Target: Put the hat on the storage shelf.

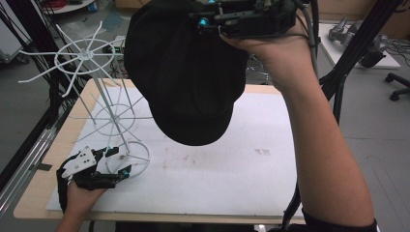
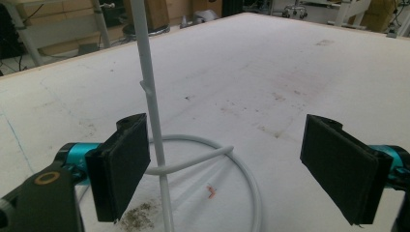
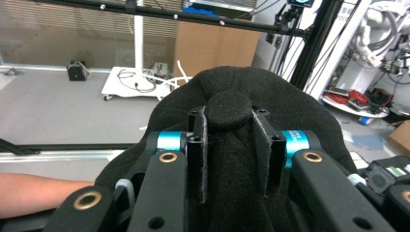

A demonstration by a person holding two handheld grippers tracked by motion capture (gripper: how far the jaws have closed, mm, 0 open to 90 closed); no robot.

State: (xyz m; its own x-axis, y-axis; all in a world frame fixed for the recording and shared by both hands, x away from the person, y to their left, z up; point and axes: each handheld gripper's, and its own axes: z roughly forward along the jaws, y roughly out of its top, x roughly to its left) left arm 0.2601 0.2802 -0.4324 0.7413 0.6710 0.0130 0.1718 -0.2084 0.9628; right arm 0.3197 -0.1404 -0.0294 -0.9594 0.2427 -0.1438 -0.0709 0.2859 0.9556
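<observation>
Cap [image 1: 186, 72]: black fabric, rounded panelled crown with a covered button on top; held high above the counter [image 1: 270, 193], over its far middle; in the high view it hangs with the crown toward the camera, its lower edge over the white mat

Right hand-held gripper [image 1: 209, 21]: raised at the top of the high view, gripped by the right hand [image 1: 275, 53]; jaws clamped on a fold of the cap at its crown; the right gripper view [image 3: 227, 140] shows what the high view hides, namely the two pads pinching cloth just below the crown button [image 3: 227, 108]

Left hand-held gripper [image 1: 118, 162]: low at the near left corner of the counter, held by the left hand [image 1: 80, 195]; jaws apart, holding nothing; the left gripper view [image 2: 227, 169] shows the gap between the pads, the pole of the stand rising just beside one pad

Wire stand [image 1: 87, 55]: white, upright near the left edge of the counter; spoked rings at the top and midway, ring base [image 2: 241, 169] flat on the mat; the left gripper view adds a small hook on the pole [image 2: 150, 96]

Counter surface: white mat on a pale wooden top; faint reddish stains toward the middle; a patch of grit and a small orange scrap [image 2: 211, 192] inside the ring base, seen in the left gripper view
</observation>
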